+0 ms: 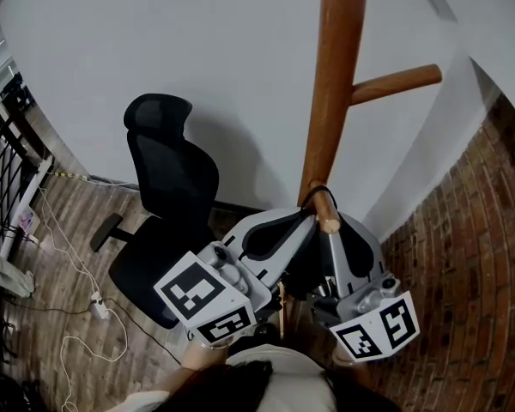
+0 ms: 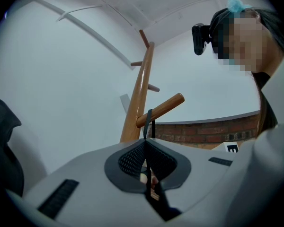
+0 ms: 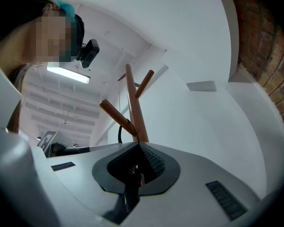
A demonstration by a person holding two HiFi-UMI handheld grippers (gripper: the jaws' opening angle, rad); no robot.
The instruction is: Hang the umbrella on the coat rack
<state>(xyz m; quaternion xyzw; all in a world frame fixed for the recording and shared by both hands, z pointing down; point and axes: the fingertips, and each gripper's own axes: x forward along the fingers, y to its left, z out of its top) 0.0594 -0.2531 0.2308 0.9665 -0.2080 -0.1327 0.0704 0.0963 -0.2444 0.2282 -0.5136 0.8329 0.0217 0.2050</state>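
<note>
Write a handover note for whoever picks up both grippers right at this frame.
Left gripper: shut on the umbrella's thin black fabric strap.
Right gripper: shut, seemingly on the same strap.
The strap is looped over the lower round wooden peg of the tall wooden coat rack. The umbrella's body is hidden under the grippers.
Done: loop is on the peg.
Left: open both jaws, draw back, check that it hangs.

Black umbrella strap [image 2: 149, 119] around wooden coat rack [image 2: 139, 96] peg [image 2: 166, 106].
</note>
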